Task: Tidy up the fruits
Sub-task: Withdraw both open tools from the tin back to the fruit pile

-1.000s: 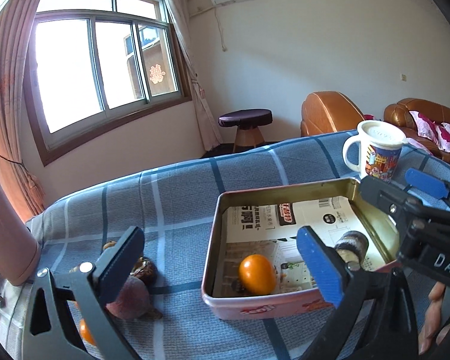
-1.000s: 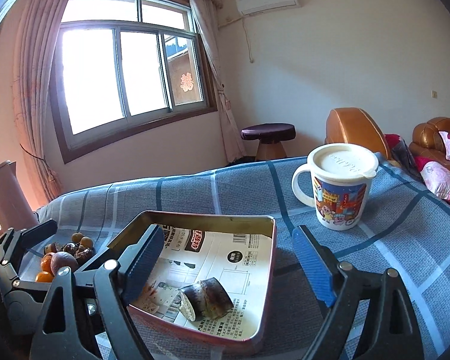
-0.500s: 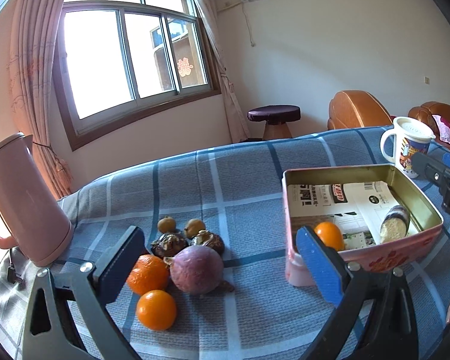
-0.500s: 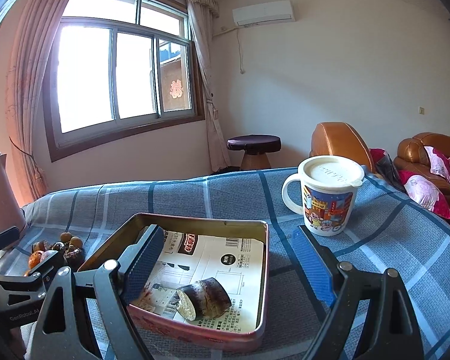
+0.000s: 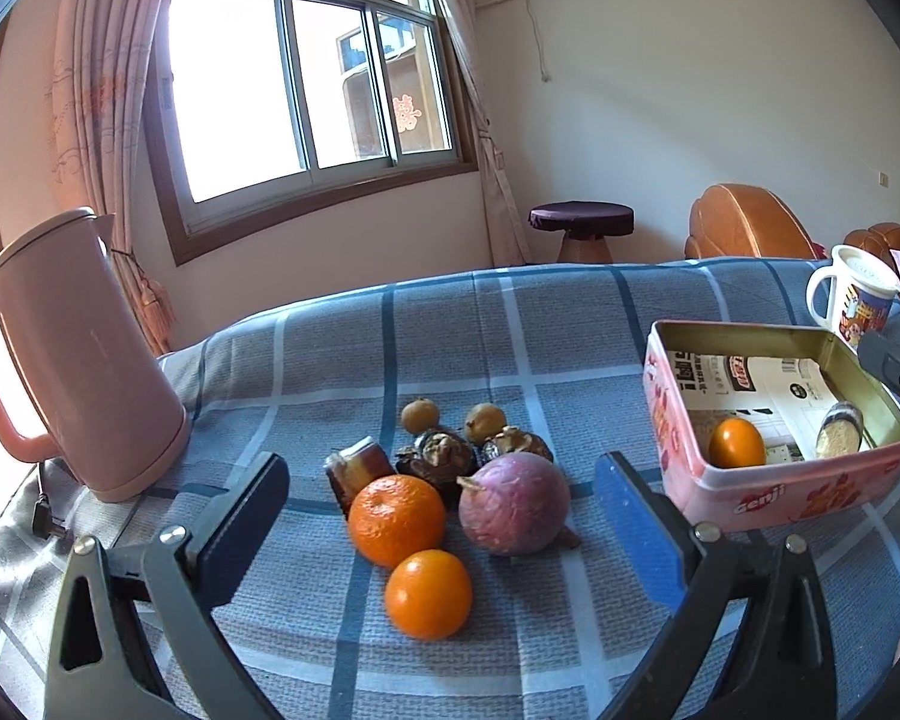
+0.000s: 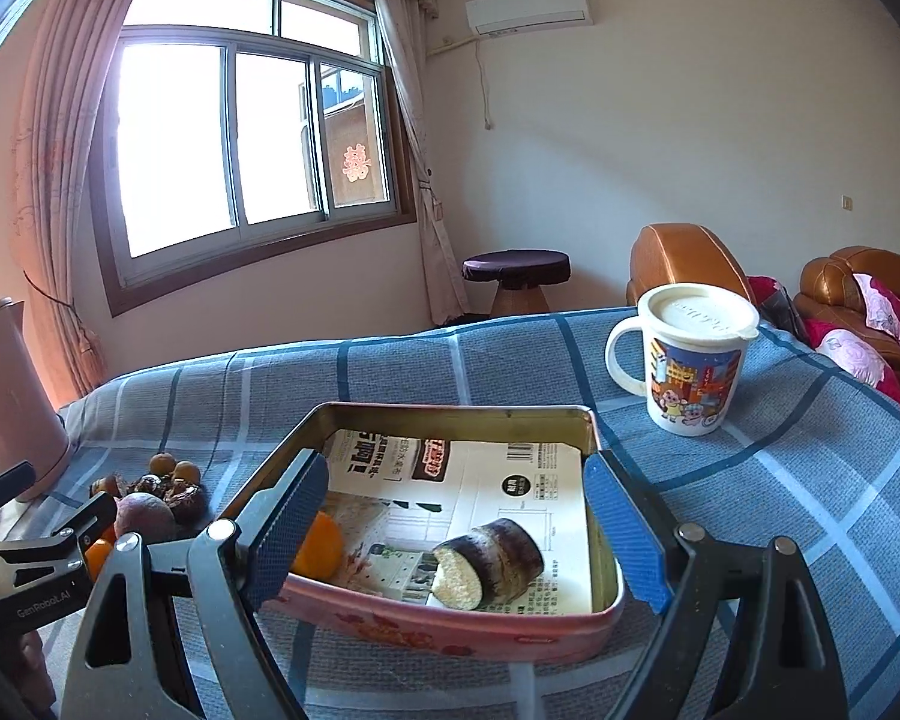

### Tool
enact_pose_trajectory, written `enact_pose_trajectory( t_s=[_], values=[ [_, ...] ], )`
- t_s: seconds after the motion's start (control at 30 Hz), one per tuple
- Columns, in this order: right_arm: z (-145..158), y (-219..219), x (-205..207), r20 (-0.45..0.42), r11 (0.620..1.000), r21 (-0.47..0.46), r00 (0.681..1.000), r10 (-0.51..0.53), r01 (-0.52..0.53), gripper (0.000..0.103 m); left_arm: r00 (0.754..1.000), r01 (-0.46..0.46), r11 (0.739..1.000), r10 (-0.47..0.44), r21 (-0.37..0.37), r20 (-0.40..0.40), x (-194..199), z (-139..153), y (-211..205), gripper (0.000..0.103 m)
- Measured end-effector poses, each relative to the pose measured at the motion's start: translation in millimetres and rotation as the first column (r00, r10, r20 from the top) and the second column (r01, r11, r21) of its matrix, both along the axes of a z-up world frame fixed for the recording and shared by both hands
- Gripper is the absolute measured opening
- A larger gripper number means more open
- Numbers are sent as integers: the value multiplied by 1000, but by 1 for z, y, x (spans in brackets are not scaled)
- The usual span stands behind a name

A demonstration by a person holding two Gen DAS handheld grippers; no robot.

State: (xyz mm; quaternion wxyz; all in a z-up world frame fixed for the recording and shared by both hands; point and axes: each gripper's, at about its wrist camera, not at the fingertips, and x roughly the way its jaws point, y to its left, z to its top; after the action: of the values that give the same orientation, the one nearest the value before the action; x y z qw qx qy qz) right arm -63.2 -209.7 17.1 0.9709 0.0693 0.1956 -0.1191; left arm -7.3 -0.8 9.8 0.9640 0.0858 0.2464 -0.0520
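- I work over a blue plaid tablecloth (image 5: 510, 324) in a cream-walled room, with a wood-framed window (image 5: 306, 72) behind it.
- My left gripper (image 5: 444, 516) has its blue-padded jaws spread wide and holds nothing; it hangs above the pile of loose fruit without touching any of it.
- Between those jaws lie a large orange mandarin (image 5: 397, 519), a smaller smooth orange (image 5: 429, 594) just in front of it, and a round purple passion fruit (image 5: 513, 504) beside the mandarin.
- Behind these sit dark, wrinkled mangosteens (image 5: 444, 456), two small brown longans (image 5: 420, 414) and a short chunk of dark-skinned sugarcane (image 5: 360, 468).
- A tall pink plastic kettle (image 5: 72, 354) stands to the left of the pile.
- My right gripper (image 6: 456, 531) is also wide open and empty, its jaws framing the pink rectangular tin box (image 6: 450, 624) lined with printed paper.
- Inside the tin rest one small orange (image 6: 321, 546), in the near left corner, and a cut piece of sugarcane (image 6: 489, 561) near the front wall, apart from each other.
- A white lidded cartoon mug (image 6: 684, 360) stands beyond the tin, to its right.
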Motion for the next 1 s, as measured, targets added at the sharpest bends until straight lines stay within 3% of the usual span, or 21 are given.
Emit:
enact_pose_trajectory(
  t_s=[0.63, 1.0],
  values=[
    [-7, 70, 22, -50, 990, 41, 990, 133, -131, 88, 996, -77, 997, 77, 0, -45, 15, -6, 61, 103],
    [-14, 123, 46, -120, 952, 48, 944, 306, -302, 88, 987, -86, 995, 91, 41, -132, 29, -17, 103, 103]
  ],
)
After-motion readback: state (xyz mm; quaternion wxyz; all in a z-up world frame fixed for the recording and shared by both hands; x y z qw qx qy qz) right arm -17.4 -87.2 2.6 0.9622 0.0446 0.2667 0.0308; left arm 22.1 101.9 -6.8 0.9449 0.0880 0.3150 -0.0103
